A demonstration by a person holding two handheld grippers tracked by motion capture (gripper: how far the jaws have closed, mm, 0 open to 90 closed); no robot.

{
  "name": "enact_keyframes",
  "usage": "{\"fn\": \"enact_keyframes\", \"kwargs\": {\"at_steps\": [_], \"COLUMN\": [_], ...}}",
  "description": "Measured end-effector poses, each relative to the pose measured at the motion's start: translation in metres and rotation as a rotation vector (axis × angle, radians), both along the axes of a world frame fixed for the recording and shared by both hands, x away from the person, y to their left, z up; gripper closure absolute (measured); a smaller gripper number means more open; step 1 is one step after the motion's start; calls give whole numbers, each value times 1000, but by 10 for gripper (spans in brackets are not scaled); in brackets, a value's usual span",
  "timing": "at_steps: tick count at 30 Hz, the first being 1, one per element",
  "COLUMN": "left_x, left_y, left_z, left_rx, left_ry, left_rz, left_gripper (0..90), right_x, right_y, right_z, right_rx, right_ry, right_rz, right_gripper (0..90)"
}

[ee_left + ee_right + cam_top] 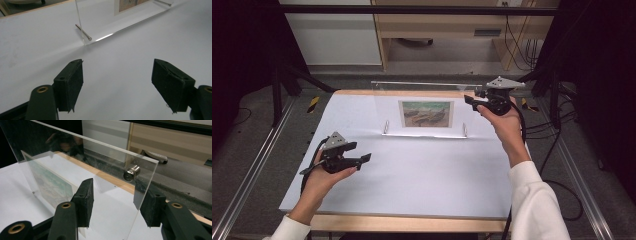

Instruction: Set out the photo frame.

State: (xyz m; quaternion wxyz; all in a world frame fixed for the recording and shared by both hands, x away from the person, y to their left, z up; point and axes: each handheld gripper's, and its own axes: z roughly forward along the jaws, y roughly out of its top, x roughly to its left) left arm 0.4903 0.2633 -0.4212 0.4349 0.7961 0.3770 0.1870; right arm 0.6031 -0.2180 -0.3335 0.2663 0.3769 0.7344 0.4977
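Frame (424, 107), clear acrylic holding a picture (426, 113), is stood upright near the table's (412, 170) far edge, long axis crosswise. Its right end is straddled by the right claw (113, 202), jaws parted, pads apparently not touching. The left claw (120, 85) is held released, frame well ahead, bare table between

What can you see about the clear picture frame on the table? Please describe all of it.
The clear picture frame looks like acrylic: transparent upright panels with a small boat painting sandwiched at the middle. Metal pins cross its bottom corners as feet, and a silver bolt goes through an upper corner. It stands near the far edge of the white table. The right tool straddles its upper right corner with a gap at one pad; the left tool stays apart.
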Motion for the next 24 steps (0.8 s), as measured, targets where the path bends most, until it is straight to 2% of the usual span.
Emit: {"fn": "enact_keyframes", "kwargs": {"at_steps": [6,24], "left_x": [0,0], "left_y": [0,7], "left_z": [-5,-8], "left_rx": [20,24], "left_ry": [9,19], "left_rz": [-8,-1], "left_gripper": [252,252], "right_x": [4,11], "right_y": [2,9], "right_z": [0,1], "right_rx": [7,6], "right_ry": [10,34], "right_rz": [-14,-62], "right_gripper": [490,427]}}
